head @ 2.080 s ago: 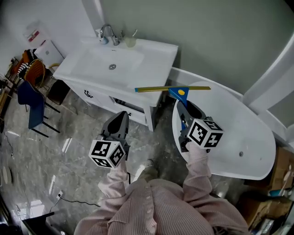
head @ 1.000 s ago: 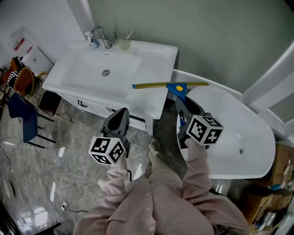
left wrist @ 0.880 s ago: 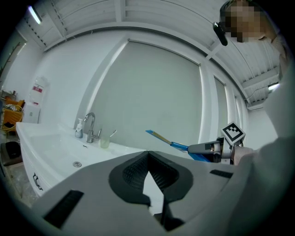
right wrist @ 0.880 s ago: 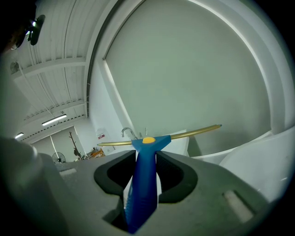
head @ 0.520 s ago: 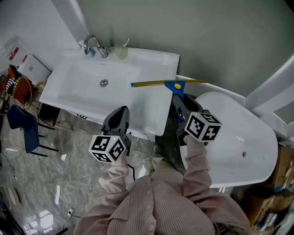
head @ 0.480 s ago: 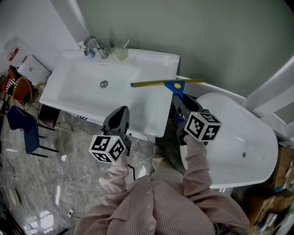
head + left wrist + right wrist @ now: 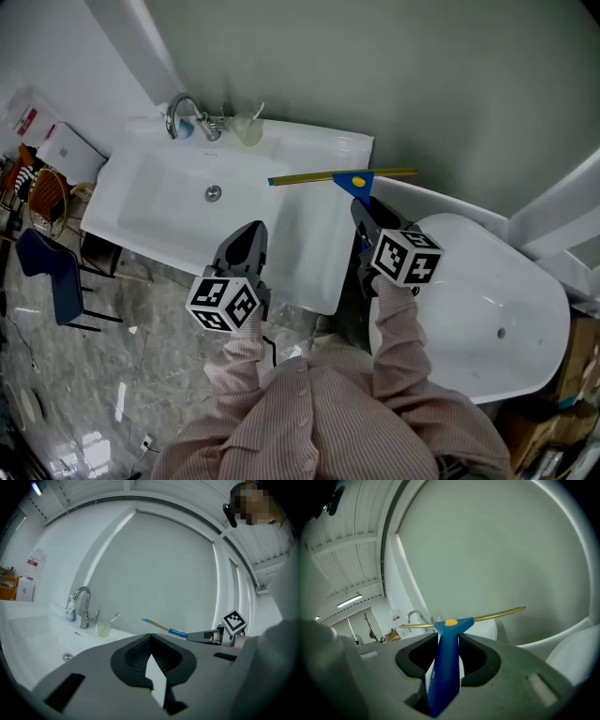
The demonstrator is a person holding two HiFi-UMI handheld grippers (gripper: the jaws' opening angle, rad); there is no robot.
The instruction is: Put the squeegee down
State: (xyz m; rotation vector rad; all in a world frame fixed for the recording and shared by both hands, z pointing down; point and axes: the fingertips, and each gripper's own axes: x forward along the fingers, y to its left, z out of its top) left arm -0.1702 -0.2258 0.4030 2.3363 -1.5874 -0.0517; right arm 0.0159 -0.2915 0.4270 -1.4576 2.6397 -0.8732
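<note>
The squeegee has a blue handle and a long yellow blade. My right gripper is shut on its handle and holds it in the air, with the blade level over the back right corner of the white sink counter. In the right gripper view the blue handle of the squeegee runs between the pads of the right gripper. My left gripper hovers over the counter's front part, shut with nothing in it. The left gripper view shows the left gripper and, past it, the squeegee.
A faucet and a cup with a toothbrush stand at the back of the sink. A white bathtub lies to the right. The grey wall is close behind. A blue chair stands on the marble floor at the left.
Both grippers have come forward toward the wall and over the sink counter. The squeegee has stayed in the right gripper, its blade now above the counter's back right corner.
</note>
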